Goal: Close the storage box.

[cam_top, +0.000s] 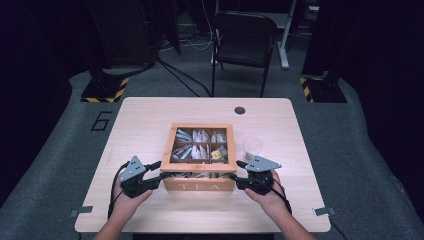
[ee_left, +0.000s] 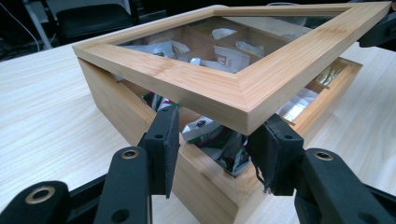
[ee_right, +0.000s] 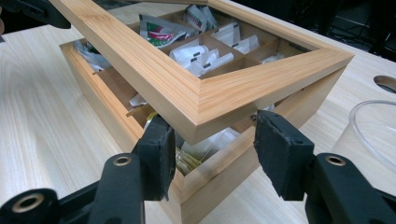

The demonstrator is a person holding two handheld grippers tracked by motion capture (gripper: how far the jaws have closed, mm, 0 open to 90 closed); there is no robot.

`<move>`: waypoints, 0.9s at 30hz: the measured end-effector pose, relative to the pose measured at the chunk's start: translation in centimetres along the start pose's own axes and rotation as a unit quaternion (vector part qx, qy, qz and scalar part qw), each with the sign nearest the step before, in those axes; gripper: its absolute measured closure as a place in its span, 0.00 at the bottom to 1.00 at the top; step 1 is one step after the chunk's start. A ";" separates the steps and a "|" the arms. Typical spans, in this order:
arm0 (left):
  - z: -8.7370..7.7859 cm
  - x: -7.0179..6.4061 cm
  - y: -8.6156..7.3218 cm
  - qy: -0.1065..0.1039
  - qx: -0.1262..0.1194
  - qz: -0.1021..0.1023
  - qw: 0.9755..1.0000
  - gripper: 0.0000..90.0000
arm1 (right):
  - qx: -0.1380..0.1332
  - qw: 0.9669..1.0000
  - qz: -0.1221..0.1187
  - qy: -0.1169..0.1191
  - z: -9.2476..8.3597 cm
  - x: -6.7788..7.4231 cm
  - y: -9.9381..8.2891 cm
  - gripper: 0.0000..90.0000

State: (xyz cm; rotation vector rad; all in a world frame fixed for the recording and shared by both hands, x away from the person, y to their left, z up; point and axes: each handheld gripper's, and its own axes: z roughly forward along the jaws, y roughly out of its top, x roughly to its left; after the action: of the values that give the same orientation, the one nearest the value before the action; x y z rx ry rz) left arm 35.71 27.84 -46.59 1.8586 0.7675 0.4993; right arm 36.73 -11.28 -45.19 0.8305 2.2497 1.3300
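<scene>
Centrally on a wooden table point(cam_top: 145, 120) sits a tea box point(cam_top: 200, 185), its glass lid point(cam_top: 202, 143) raised at the front. Each gripper has one front corner of the lid between its jaws: the left gripper point(cam_top: 162, 176) at the left corner, the right gripper point(cam_top: 234, 177) at the right. Whether the pads actually press the wood, I cannot tell. Tea bags point(ee_right: 201, 58) fill the compartments under the lid. Just right of the box stands a clear cup point(cam_top: 252, 146). Beyond the table, a black chair point(cam_top: 243, 37) stands on the floor.
</scene>
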 end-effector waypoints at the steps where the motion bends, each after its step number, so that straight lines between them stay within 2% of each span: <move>1: 0.0 0.0 -0.1 -0.002 0.001 0.000 1.000 0.60 | 0.000 1.000 -0.001 0.000 0.0 0.0 0.0 0.53; 5: 0.0 -0.2 -0.2 -0.004 0.000 -0.008 1.000 0.60 | 0.006 1.000 -0.006 0.003 0.0 0.0 -0.1 0.53; 8: -0.1 -0.1 -0.4 -0.024 0.004 -0.028 0.999 0.59 | 0.006 1.000 -0.010 0.008 -0.2 0.1 -0.2 0.53; 9: -0.2 -0.1 -0.4 -0.022 0.013 -0.019 0.999 0.59 | 0.006 1.000 -0.008 0.007 -0.3 0.2 -0.2 0.53; 11: -0.1 -0.3 -0.5 -0.019 0.020 -0.015 1.000 0.59 | 0.013 1.000 -0.007 0.009 -0.3 0.4 -0.4 0.53; 14: -0.1 -0.4 -0.7 -0.019 0.021 -0.018 0.999 0.58 | 0.021 1.000 -0.020 0.009 -0.4 0.6 -0.5 0.53; 16: -0.2 -0.5 -0.8 -0.021 0.031 -0.018 0.999 0.58 | 0.026 0.999 -0.022 0.016 -0.5 0.6 -0.6 0.52; 18: -0.1 -0.7 -1.0 -0.014 0.045 -0.006 0.999 0.57 | 0.014 1.000 -0.011 0.021 -0.6 0.5 -0.6 0.52; 20: -0.1 -1.0 -1.3 -0.014 0.044 0.001 0.999 0.55 | 0.002 1.000 0.007 0.021 -1.2 0.3 -0.5 0.52; 21: -0.3 -0.9 -1.3 -0.019 0.043 -0.002 0.999 0.55 | 0.000 1.000 0.009 0.018 -1.4 0.1 -0.6 0.52; 25: -0.5 -0.8 -1.2 -0.018 0.030 -0.013 0.999 0.54 | 0.001 1.000 0.021 0.015 -1.7 -0.2 -0.9 0.52; 27: -0.5 -0.8 -1.2 -0.020 0.032 -0.014 0.999 0.54 | -0.003 1.000 0.022 0.012 -1.7 -0.3 -0.9 0.52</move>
State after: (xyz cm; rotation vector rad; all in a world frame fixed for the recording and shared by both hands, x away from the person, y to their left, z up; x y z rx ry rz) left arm 34.52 27.92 -47.47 1.9077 0.7900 0.4228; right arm 35.64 -12.90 -45.15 0.8704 2.2560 1.3726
